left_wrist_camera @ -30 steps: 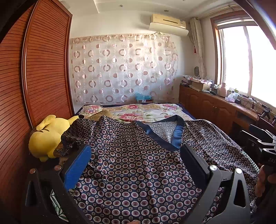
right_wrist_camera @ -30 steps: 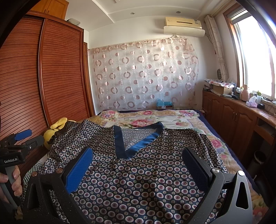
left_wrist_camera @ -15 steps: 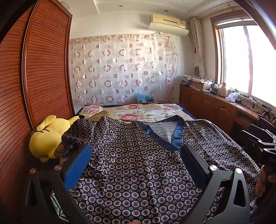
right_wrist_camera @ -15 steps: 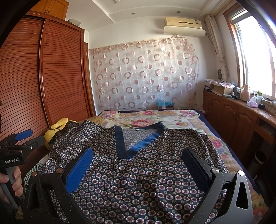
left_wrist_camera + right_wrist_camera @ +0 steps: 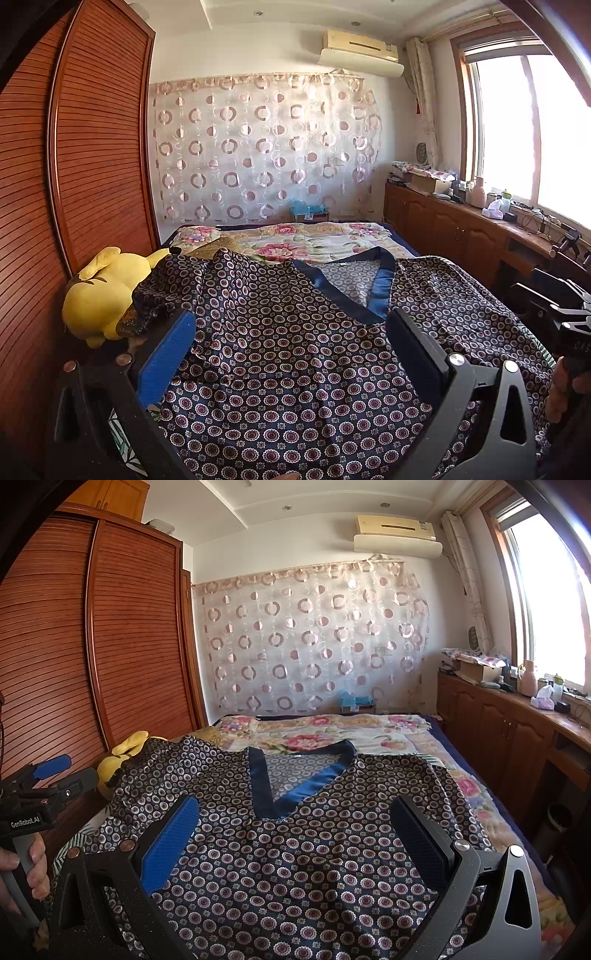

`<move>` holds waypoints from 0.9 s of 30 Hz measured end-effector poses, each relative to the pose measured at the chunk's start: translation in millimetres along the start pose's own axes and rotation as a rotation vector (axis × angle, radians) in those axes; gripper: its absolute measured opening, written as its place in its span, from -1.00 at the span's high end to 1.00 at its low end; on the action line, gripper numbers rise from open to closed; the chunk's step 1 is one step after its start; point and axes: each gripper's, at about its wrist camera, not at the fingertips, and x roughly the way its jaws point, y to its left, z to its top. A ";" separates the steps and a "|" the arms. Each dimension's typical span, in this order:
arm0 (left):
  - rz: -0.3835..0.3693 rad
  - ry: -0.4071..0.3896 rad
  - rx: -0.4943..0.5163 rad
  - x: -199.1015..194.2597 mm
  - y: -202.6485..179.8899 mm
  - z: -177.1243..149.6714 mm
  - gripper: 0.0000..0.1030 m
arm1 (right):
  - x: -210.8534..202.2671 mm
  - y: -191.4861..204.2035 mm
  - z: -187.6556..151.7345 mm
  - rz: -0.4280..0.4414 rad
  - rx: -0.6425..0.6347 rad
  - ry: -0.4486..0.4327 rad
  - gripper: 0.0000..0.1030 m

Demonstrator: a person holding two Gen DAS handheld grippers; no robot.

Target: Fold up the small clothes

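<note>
While nothing is folded yet, the left wrist view shows the patterned top (image 5: 295, 369) spread flat on the bed (image 5: 295, 240), front up, blue V-neck trim (image 5: 380, 288) toward the far end; the left sleeve (image 5: 166, 288) is bunched against a yellow plush toy (image 5: 99, 295); the left tool (image 5: 288, 354) hangs over the lower body of the garment, fingers spread wide, pinching nothing; the right tool (image 5: 565, 314) shows at the right edge with part of a hand (image 5: 561, 391) on its handle; partial pale lettering there is too cut off to read.

Seen from the right wrist view, the same top (image 5: 314, 849) lies open across the bed (image 5: 369, 727), both shoulders out, neckline (image 5: 295, 782) centred; the right tool (image 5: 295, 834) is also spread, empty, above the hem area; judging from this, the task is at its very start, with every fold left to make; the left tool (image 5: 48, 775) sits at the left edge, held by a hand (image 5: 26, 871); its body reads "GenRobot.AI"; no other writing is legible, and the air conditioner (image 5: 395, 535) logo is too small.
</note>
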 end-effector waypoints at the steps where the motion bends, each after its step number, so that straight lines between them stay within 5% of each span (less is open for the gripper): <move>1: 0.000 0.003 -0.002 0.7 2.1 -0.9 -1.00 | 1.8 0.4 -0.6 0.003 -0.001 0.007 -1.00; 27: 0.089 0.116 -0.060 29.4 77.1 -34.4 -1.00 | 40.3 5.5 10.3 0.114 -0.085 0.134 -1.00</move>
